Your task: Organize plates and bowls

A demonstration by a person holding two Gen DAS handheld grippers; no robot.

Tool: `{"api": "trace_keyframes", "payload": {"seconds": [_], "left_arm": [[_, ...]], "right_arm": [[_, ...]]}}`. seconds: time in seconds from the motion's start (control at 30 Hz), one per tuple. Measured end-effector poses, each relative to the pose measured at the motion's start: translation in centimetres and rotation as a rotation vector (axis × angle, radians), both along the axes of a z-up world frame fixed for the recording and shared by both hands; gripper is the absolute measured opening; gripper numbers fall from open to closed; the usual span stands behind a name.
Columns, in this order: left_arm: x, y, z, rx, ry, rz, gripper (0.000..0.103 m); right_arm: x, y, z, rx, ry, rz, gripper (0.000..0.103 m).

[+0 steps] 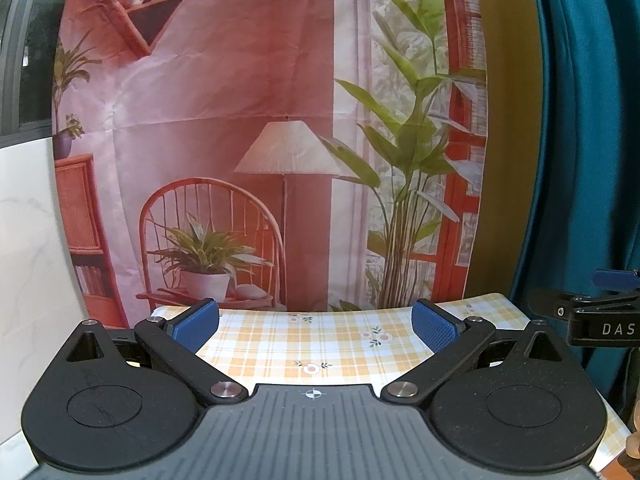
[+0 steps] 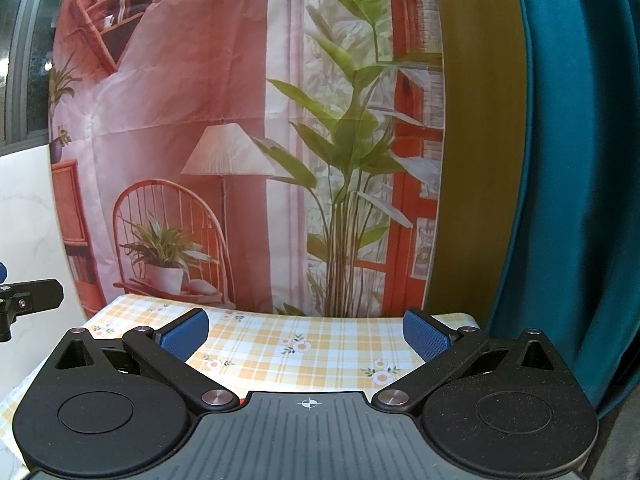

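No plates or bowls show in either view. My left gripper (image 1: 316,326) is open and empty, its blue pads (image 1: 196,324) wide apart above the yellow checked tablecloth (image 1: 320,344). My right gripper (image 2: 306,332) is also open and empty above the same tablecloth (image 2: 304,348). Part of the right gripper shows at the right edge of the left wrist view (image 1: 600,316). Part of the left gripper shows at the left edge of the right wrist view (image 2: 28,300).
A printed backdrop (image 1: 280,140) with a chair, lamp and plants hangs behind the table's far edge. A teal curtain (image 1: 592,140) hangs at the right. A white marbled panel (image 1: 28,240) stands at the left.
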State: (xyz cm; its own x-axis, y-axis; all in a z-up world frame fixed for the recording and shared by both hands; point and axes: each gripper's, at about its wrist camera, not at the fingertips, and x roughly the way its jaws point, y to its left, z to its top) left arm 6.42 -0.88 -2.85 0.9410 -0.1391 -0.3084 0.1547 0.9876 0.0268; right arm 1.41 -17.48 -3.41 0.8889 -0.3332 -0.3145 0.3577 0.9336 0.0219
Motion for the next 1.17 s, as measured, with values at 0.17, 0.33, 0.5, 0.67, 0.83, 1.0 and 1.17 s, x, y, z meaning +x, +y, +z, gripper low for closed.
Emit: {"api": "trace_keyframes", "payload": {"seconds": [0.17,0.33,0.5,0.67,0.83,1.0,1.17], "left_arm": [[0.08,0.1,0.05,-0.002,0.003,0.005,0.103],[0.07,0.16,0.14,-0.005,0.002,0.01,0.103],[0.08,0.11,0.13,-0.004,0.003,0.014,0.103],[0.07,0.13,0.16,-0.005,0.001,0.02,0.103],[0.07,0.17,0.18,-0.004,0.0,0.018,0.103],[-0.08,0.22,0.3,-0.005,-0.004,0.016,0.103],[-0.37,0.27,0.45,-0.005,-0.018,0.007,0.103]], "right_arm": [[-0.08,0.07,0.04,0.0,-0.003,0.0,0.103],[-0.09,0.08,0.02,0.0,-0.002,-0.001,0.103],[-0.11,0.06,-0.01,0.0,-0.003,-0.001,0.103],[-0.12,0.07,0.21,0.0,-0.006,-0.002,0.103],[-0.17,0.16,0.38,0.0,-0.008,-0.002,0.103],[-0.18,0.16,0.33,-0.001,-0.008,-0.002,0.103],[-0.18,0.17,0.32,0.0,-0.009,-0.002,0.103]]}}
